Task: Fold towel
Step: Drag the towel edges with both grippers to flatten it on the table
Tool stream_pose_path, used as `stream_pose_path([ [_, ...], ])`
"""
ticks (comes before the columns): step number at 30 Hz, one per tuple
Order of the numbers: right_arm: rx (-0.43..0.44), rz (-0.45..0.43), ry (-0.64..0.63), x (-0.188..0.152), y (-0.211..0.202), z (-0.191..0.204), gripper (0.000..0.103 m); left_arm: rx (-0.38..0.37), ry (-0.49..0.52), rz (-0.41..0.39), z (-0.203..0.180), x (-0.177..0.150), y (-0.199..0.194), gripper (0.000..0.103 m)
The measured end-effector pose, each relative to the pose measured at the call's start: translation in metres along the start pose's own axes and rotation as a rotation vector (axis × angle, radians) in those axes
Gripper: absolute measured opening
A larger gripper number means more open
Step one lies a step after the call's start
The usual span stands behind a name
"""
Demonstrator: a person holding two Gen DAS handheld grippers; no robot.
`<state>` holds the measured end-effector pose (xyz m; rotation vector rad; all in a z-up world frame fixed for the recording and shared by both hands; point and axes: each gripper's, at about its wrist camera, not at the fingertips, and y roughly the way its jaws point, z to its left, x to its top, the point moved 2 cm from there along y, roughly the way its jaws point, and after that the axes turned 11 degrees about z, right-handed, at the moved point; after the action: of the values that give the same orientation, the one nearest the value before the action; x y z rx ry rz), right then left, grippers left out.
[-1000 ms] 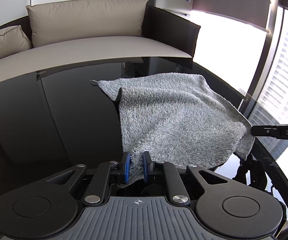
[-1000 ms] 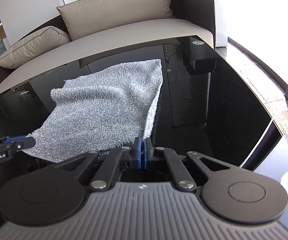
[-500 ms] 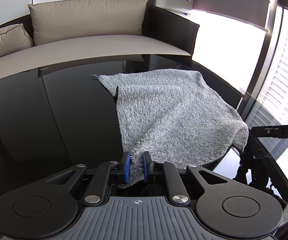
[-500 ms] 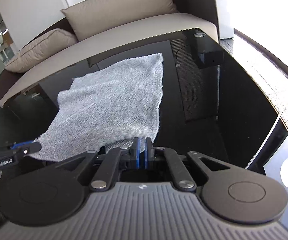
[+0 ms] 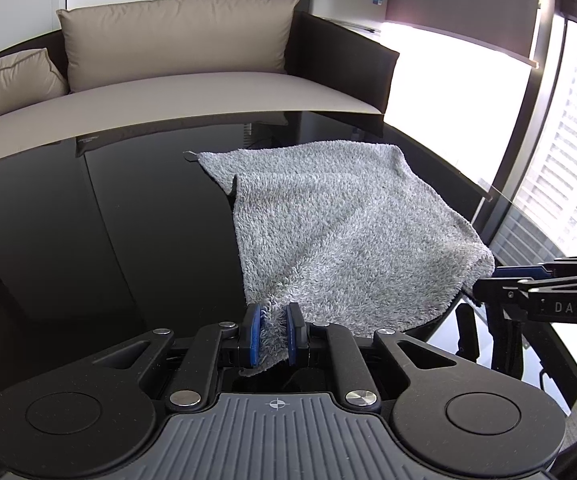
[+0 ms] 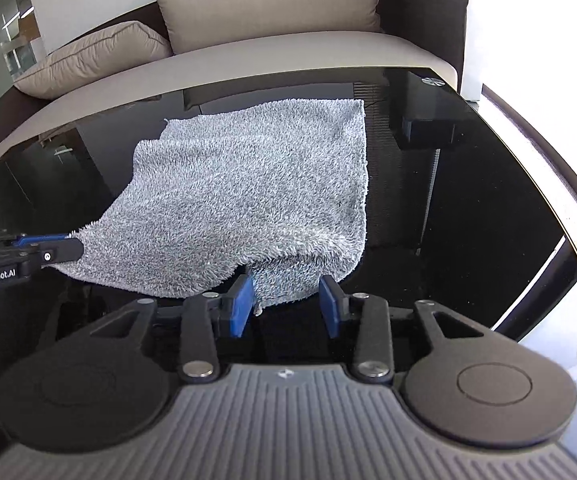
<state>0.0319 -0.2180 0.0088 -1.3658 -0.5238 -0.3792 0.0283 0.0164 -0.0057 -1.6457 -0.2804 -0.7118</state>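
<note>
The fluffy grey terry towel (image 5: pixel 340 236) looks soft, light and limp, best taken by its corners. The left gripper (image 5: pixel 272 332) pinches the towel's near corner. The right gripper (image 6: pixel 286 304) is opening, its pads clear of the corner between them.

"DAS" stands in pale letters on the right gripper (image 5: pixel 484 286), at three o'clock. "GenRobot.AI" stands on the left gripper (image 6: pixel 73 245), at nine o'clock.

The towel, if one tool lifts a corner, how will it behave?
Likely floppy: the towel sags and ripples between the left tool and the table. Probably light, since one pinched corner holds an edge up. It may slide on the glossy glass.
</note>
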Motion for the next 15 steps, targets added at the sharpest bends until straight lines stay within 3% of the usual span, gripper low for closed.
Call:
stream_pose_path([
  [4, -0.026, -0.007, -0.033, -0.001, 0.002, 0.004, 0.034, 0.001, 0.002, 0.003, 0.0, -0.002, 0.0, 0.012],
  [6, -0.03, -0.006, -0.024, 0.0, 0.002, 0.001, 0.015, 0.002, 0.001, 0.003, 0.0, -0.002, 0.0, 0.012],
  [9, -0.032, -0.003, -0.011, 0.001, 0.001, -0.005, 0.006, 0.003, -0.002, 0.008, 0.001, -0.004, 0.0, 0.012],
  [15, -0.036, -0.009, 0.01, -0.002, -0.007, -0.018, 0.004, 0.005, 0.0, 0.009, -0.001, -0.007, -0.004, 0.012],
])
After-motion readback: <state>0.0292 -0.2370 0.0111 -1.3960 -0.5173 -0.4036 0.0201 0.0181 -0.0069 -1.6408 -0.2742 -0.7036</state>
